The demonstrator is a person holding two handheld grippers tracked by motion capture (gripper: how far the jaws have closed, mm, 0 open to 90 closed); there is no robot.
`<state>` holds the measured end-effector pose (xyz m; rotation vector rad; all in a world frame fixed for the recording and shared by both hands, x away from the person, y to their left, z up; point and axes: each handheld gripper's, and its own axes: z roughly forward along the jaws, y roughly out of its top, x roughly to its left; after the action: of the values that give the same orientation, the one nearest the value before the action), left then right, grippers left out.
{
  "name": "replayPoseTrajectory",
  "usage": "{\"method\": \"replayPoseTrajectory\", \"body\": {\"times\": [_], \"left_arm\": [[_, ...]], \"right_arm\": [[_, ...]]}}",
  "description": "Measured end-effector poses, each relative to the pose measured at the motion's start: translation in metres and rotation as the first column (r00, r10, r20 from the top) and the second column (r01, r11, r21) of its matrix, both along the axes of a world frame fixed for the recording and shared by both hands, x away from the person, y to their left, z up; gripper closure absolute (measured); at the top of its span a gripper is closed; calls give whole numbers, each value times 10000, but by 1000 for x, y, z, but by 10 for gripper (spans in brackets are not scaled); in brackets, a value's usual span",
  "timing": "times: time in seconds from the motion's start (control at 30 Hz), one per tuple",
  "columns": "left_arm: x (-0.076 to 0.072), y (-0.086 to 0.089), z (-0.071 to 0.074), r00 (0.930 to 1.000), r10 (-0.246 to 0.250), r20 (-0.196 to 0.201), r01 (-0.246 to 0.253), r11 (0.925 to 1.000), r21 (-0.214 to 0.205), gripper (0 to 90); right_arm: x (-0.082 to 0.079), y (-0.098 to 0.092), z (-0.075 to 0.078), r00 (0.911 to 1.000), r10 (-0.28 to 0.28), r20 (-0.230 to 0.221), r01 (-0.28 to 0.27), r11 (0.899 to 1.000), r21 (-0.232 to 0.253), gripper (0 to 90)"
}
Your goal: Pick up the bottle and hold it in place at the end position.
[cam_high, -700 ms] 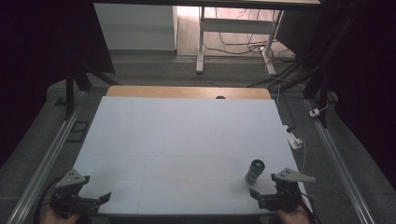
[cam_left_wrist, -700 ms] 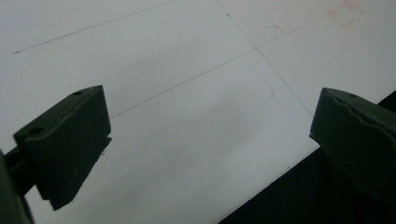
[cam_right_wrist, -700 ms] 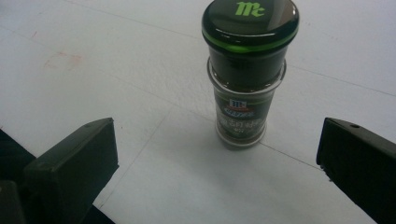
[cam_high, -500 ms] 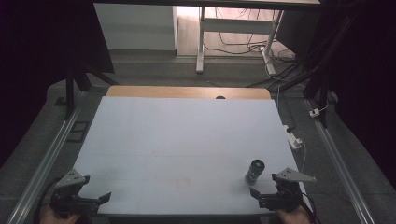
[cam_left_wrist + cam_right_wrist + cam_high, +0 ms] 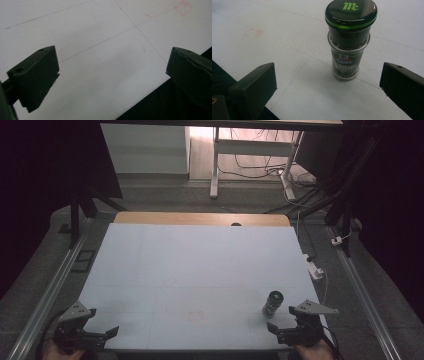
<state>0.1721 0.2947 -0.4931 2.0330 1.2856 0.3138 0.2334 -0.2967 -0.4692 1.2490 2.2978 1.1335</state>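
High view: a white table [image 5: 200, 270] with a strip of bare wood [image 5: 200, 218] along its far edge carried one object, a spice jar [image 5: 273, 303], which stood upright near the front right corner. The right gripper [image 5: 280, 332] lay at the front edge, just beside the jar and on the person's side of it, apart from it. The left gripper [image 5: 102, 336] lay at the front left corner, well apart from the jar. Faint pencil lines and a small red mark [image 5: 196, 315] crossed the surface between the two tools.

Right gripper view: the spice jar [image 5: 348, 40], dark glass with a black lid [image 5: 351, 11] ringed in green and bearing a green logo, stood ahead of the right gripper [image 5: 327, 82]; both black jaws were spread wide, with nothing between them and no contact with the jar.

Left gripper view: the left gripper [image 5: 112, 72] had its jaws likewise spread wide over the bare white table [image 5: 100, 37] at its front edge, holding nothing
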Motion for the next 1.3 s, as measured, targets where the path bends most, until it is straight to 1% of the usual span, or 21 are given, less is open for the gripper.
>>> {"method": "replayPoseTrajectory", "body": {"times": [0.13,0.23,0.37,0.53,0.8,1.0,1.07,1.1,1.2,1.3], "left_arm": [[0,0,0,10000,7,4,-7,10000,-10,0],[0,0,0,10000,31,-41,-31,10000,-18,0],[0,-1,0,10000,31,4,-31,10000,66,0],[0,-1,0,10000,22,13,-22,10000,71,0],[0,-1,0,10000,67,30,-67,9999,89,0],[0,-1,0,10000,91,-3,-91,9999,59,0],[0,-1,0,10000,90,-5,-90,9999,57,0],[0,-1,0,10000,83,-8,-83,9999,56,0],[0,-1,0,10000,86,-18,-85,9999,70,0],[0,-1,0,10000,94,-27,-94,9999,66,0]], "right_arm": [[0,1,0,10000,-24,-13,24,10000,-75,0],[1,0,1,10000,-49,-3,49,10000,34,0],[2,2,4,9999,19,157,-18,9999,-100,0],[5,2,3,9999,64,117,-62,9999,-123,0],[12,3,0,9998,172,94,-171,9998,-75,0],[17,3,-1,9997,159,175,-161,9998,137,0],[19,3,-1,9997,154,184,-156,9998,113,0],[22,3,-3,9996,162,244,-163,9999,38,0],[27,3,-4,9998,143,133,-141,9998,-108,0],[31,4,-6,9998,165,135,-161,9995,-259,0]]}}
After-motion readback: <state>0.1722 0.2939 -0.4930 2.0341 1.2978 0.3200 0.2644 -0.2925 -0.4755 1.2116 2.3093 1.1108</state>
